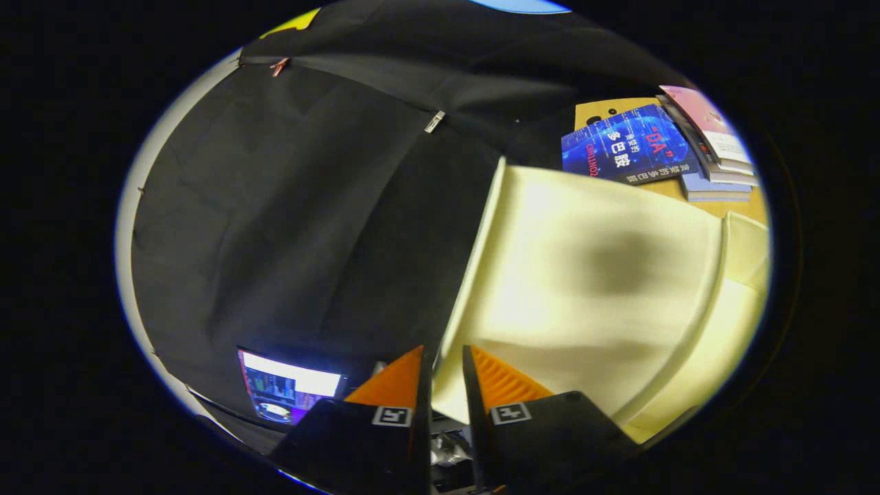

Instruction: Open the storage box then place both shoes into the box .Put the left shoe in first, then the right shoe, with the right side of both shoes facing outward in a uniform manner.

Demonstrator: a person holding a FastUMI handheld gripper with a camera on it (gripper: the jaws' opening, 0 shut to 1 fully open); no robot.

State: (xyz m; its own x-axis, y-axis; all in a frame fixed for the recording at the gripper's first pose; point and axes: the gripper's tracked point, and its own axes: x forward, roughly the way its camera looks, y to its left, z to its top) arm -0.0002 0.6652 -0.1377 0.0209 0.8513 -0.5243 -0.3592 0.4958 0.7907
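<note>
Lower centre, the hand-held gripper (447,385) pinched the cream lid's (584,275) edge between nearly closed fingers, apparently swinging it open; books (632,148) upper right.

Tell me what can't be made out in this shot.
- Box lid, gripper view: blurred by motion; it screens the box's inside and any shoes.
- Gripper: fingers nearly closed at the lid's lower edge; whether both press on it cannot be told.
- Books beyond the lid: lower parts hidden by it.
- Screen beside the fingers: partly cut off by them and too small to make out.
</note>
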